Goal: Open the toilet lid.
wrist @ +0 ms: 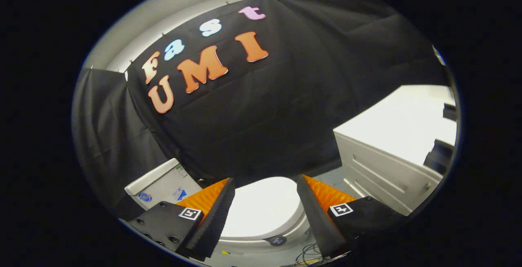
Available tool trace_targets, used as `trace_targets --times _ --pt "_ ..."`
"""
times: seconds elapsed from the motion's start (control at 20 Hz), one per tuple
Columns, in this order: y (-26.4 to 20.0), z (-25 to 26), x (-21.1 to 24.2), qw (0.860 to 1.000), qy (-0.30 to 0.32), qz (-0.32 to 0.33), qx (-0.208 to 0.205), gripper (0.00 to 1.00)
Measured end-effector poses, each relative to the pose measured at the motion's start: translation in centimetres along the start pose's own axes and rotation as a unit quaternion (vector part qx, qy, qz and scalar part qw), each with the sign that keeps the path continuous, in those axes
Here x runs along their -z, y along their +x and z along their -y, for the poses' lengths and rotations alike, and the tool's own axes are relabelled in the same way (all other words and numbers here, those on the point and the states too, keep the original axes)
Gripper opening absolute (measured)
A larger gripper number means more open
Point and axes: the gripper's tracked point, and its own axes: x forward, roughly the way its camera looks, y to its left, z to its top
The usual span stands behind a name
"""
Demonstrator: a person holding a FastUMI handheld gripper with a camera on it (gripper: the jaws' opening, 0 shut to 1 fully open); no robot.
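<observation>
- The gripper point(265, 201) hangs above the toilet with its two fingers spread wide and nothing held between them; neither finger touches anything.
- Each finger point(212, 222) carries a ribbed pad on its inner face, and a small square black-and-white marker tag point(190, 213) sits on the body behind each one.
- The toilet lid point(263, 208) is white, closed flat on the bowl, and lies in the gap between the fingers and a little below them.
- Under the lid's near edge the white bowl rim point(299, 230) curves round; a small dark round sticker point(276, 240) sits on it, with writing too small to read.
- The toilet cistern point(163, 183) stands beyond the left finger, white with a flat cover. Its front bears a round blue-and-red sticker point(144, 197), a blue sticker next to that and a small pale label higher up; none of the print can be made out.
- A white cabinet point(391, 157) with drawer fronts and a flat white top stands beyond the right finger, well apart from the toilet. Dark objects rest at the far edge of its top, too cut off to name.
- Thin cables point(308, 254) lie in a loose tangle on the floor near the bowl's front, just below the right finger.
- Black cloth point(285, 108) drapes the booth wall behind the toilet and cabinet.
</observation>
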Motion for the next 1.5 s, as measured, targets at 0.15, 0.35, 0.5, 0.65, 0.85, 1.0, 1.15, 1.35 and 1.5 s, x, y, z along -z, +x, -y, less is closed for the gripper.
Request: trace_targets --times 0.15,0.35,0.5,0.65,0.85,1.0,1.15,1.35,1.5 --pt "0.7 2.3 5.3 0.995 0.077 -0.052 0.029 0.99" --pt "0.3 3.4 13.3 0.976 0.168 -0.134 0.038 0.99" --pt "1.1 4.3 15.9 0.968 0.195 -0.145 0.054 0.99" --pt "1.9 4.0 17.5 0.968 0.192 -0.155 0.053 0.99" --pt "2.9 4.1 20.2 0.959 0.22 -0.175 0.044 0.99" --pt "2.4 4.8 20.8 0.943 0.279 -0.176 0.037 0.99" --pt "1.9 7.0 22.2 0.914 0.358 -0.182 0.058 0.99" --pt "1.6 8.3 24.2 0.87 0.444 -0.199 0.079 0.97" --pt "2.2 7.2 24.5 0.873 0.437 -0.209 0.063 0.96"
